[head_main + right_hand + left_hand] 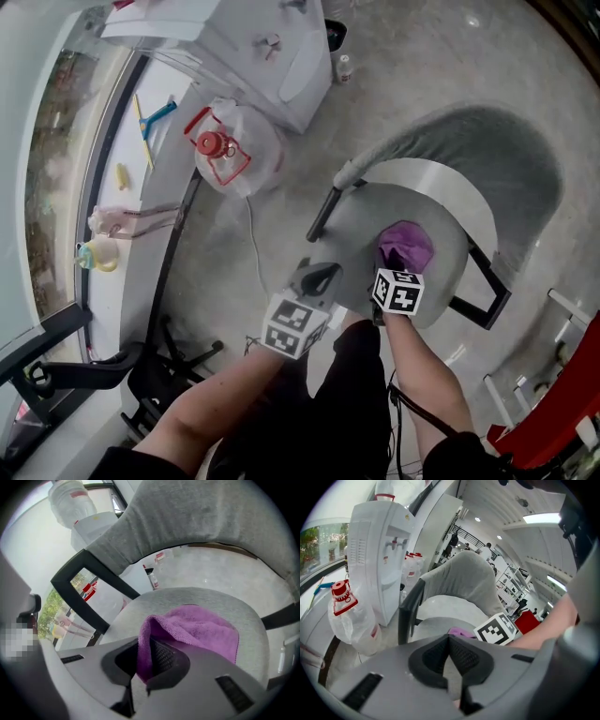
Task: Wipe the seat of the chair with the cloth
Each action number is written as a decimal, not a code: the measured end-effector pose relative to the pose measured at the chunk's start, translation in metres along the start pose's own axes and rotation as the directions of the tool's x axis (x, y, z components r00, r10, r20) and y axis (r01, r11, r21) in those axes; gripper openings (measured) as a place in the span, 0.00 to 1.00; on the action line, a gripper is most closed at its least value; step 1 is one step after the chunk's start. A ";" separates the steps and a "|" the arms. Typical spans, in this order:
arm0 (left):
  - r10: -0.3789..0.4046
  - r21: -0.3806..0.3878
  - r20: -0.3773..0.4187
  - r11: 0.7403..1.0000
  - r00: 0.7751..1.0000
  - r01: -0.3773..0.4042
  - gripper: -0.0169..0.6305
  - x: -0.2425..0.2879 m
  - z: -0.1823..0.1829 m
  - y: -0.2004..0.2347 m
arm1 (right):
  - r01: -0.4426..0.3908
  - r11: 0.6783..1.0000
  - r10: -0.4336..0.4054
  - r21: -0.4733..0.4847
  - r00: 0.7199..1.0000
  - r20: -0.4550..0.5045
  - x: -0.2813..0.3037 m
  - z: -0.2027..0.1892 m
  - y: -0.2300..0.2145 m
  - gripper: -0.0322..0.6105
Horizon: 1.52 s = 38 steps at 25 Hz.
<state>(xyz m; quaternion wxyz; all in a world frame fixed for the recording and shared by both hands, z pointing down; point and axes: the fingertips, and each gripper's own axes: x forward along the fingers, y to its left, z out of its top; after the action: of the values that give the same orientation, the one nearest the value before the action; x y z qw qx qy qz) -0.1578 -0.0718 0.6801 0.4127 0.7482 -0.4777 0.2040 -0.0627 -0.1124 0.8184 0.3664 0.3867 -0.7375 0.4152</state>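
Jaws of our right gripper [149,663] are clamped on the near edge of the purple microfibre cloth [199,630]. It lies bunched mid-seat on the grey chair seat [187,598], long axis pointing from us toward the backrest [197,517]. Our left gripper [449,643] hovers alongside, jaws pressed together on nothing. We judge the wiping barely begun, with most of the seat left.

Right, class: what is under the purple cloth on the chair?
The purple cloth lies on the chair's grey seat, one fold pinched in the right gripper. The patch of seat beneath it is covered, so whether that part is clean cannot be seen.
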 end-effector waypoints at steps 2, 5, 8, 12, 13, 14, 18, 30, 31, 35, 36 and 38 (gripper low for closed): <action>0.009 -0.009 0.010 1.000 1.000 -0.009 0.04 -0.004 -0.001 0.005 | -0.050 0.998 0.050 -0.033 0.999 -0.002 0.006 0.003 0.021 0.09; 0.021 -0.023 0.018 1.000 1.000 -0.020 0.04 -0.008 -0.005 0.014 | -0.114 0.993 0.114 -0.041 0.993 -0.008 0.018 0.007 0.049 0.10; 0.036 -0.038 0.020 0.999 0.999 -0.035 0.04 -0.016 -0.008 0.023 | -0.150 0.988 0.149 -0.045 0.989 -0.024 0.029 0.008 0.071 0.10; 0.053 -0.034 0.017 0.998 0.998 -0.053 0.04 -0.024 -0.015 0.033 | -0.195 0.979 0.193 -0.064 0.981 -0.036 0.040 0.012 0.099 0.10; 0.053 -0.029 0.016 0.998 0.998 -0.052 0.04 -0.025 -0.016 0.033 | -0.200 0.977 0.198 -0.076 0.979 -0.040 0.042 0.013 0.105 0.10; 0.051 -0.028 0.015 0.998 0.999 -0.051 0.04 -0.027 -0.017 0.033 | -0.208 0.974 0.205 -0.087 0.978 -0.043 0.043 0.014 0.111 0.10; 0.056 -0.033 0.020 0.998 0.998 -0.055 0.04 -0.034 -0.018 0.034 | -0.299 0.950 0.297 -0.094 0.954 -0.032 0.042 0.023 0.139 0.10; -0.008 0.053 0.016 0.999 1.000 0.007 0.04 -0.032 0.006 0.000 | -0.329 0.940 0.338 -0.085 0.933 0.127 -0.035 0.063 0.119 0.10; -0.014 0.061 0.014 0.998 1.000 0.013 0.04 -0.031 0.009 -0.004 | -0.317 0.945 0.327 -0.086 0.934 0.147 -0.044 0.069 0.109 0.10; -0.038 0.098 0.003 0.995 0.999 0.037 0.04 -0.021 0.022 -0.020 | -0.263 0.963 0.269 -0.058 0.932 0.243 -0.082 0.090 0.065 0.10; -0.046 0.110 -0.001 0.993 0.999 0.046 0.04 -0.016 0.025 -0.025 | -0.243 0.969 0.246 -0.044 0.932 0.267 -0.091 0.095 0.051 0.10; -0.061 0.133 -0.012 0.989 0.998 0.062 0.04 -0.006 0.029 -0.036 | -0.190 0.982 0.180 0.000 0.933 0.311 -0.108 0.103 0.020 0.10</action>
<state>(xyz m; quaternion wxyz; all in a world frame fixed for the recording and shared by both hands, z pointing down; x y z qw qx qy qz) -0.1312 -0.0853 0.6441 0.3697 0.7876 -0.4382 0.2257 -0.0562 -0.1688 0.6793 0.1998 0.3814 -0.8124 0.3933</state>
